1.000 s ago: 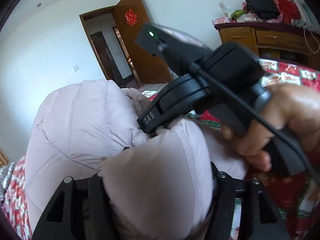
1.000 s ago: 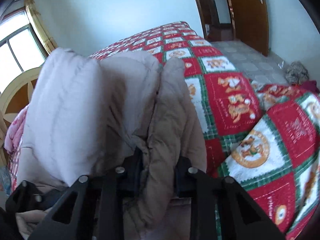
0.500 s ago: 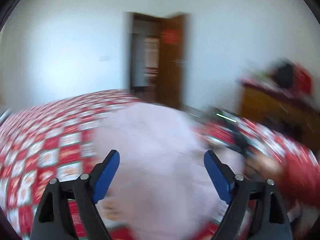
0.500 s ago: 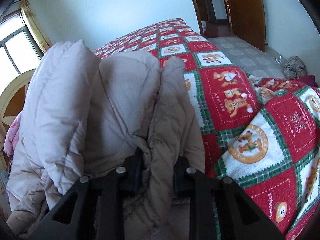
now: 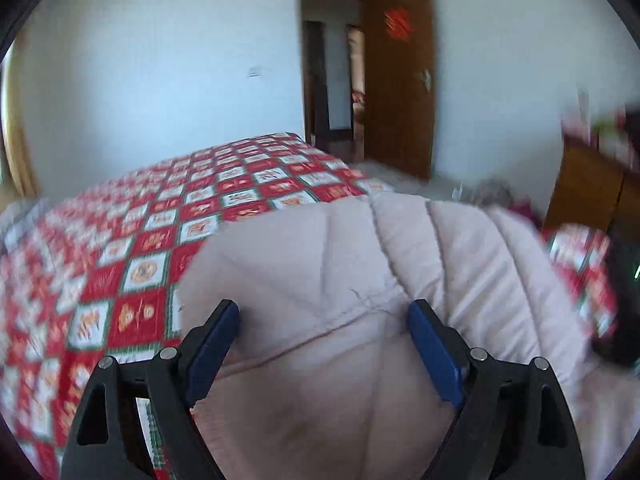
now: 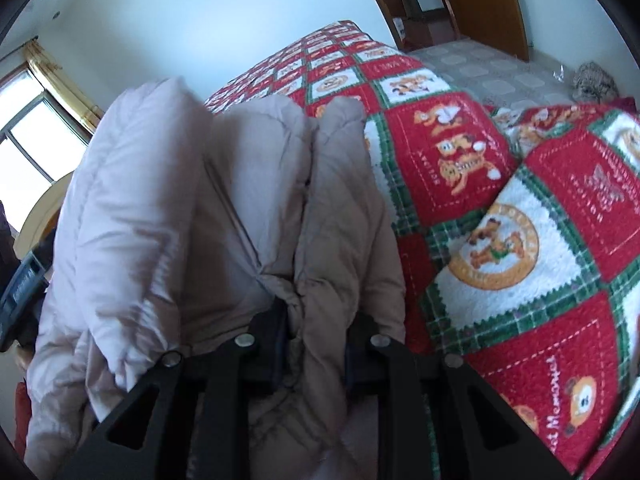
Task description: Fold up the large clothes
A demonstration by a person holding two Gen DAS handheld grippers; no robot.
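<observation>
A pale pink quilted down jacket lies bunched on the bed. My left gripper is open, its blue pads on either side of a puffy part of the jacket, holding nothing. My right gripper is shut on a thick fold of the same jacket and holds it raised, with the rest hanging to the left. The right gripper body shows as a dark blur at the right edge of the left wrist view. The left gripper shows at the left edge of the right wrist view.
The bed carries a red, green and white patchwork quilt. An open wooden door and tiled floor lie beyond it. A wooden dresser stands at right. A window is at left.
My left gripper has let go of the jacket fold, opened, and swung away to look across the bed. My right gripper keeps its hold and has lifted and tilted slightly.
</observation>
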